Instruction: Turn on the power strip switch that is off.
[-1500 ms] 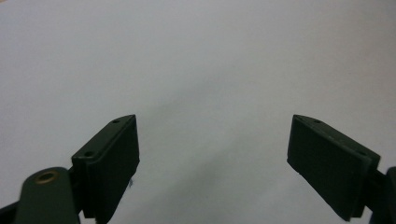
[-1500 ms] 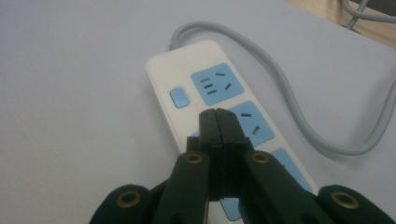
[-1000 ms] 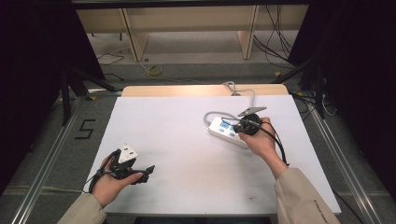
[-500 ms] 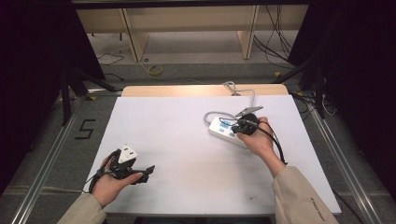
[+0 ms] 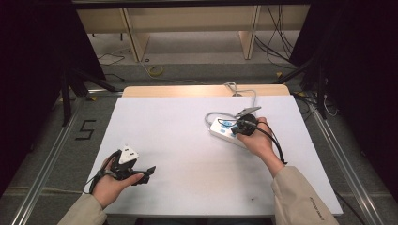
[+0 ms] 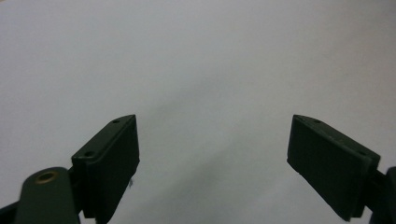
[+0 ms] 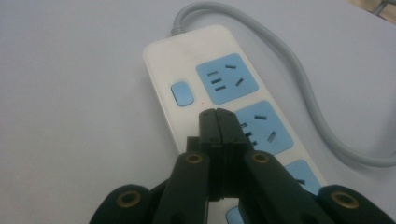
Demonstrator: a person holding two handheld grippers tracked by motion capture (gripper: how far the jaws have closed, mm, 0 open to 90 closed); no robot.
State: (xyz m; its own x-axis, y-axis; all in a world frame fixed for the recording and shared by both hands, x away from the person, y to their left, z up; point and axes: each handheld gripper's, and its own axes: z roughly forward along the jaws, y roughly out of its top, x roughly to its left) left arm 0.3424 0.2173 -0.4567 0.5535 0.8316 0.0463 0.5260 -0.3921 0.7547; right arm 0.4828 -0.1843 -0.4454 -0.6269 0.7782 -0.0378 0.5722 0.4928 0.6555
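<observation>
Power strip (image 5: 226, 130) on white table (image 5: 187, 154); wooden shelving (image 5: 187, 21) behind.

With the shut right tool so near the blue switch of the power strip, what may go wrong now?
1. The shut right tool points between the small blue switch and a blue socket of the white plastic power strip. Its tips could slip off the switch or push into the socket slots.
2. The open left tool is far away, so nothing holds the strip. A push might slide it across the white table.
3. The grey cable curves close by and might snag.
</observation>
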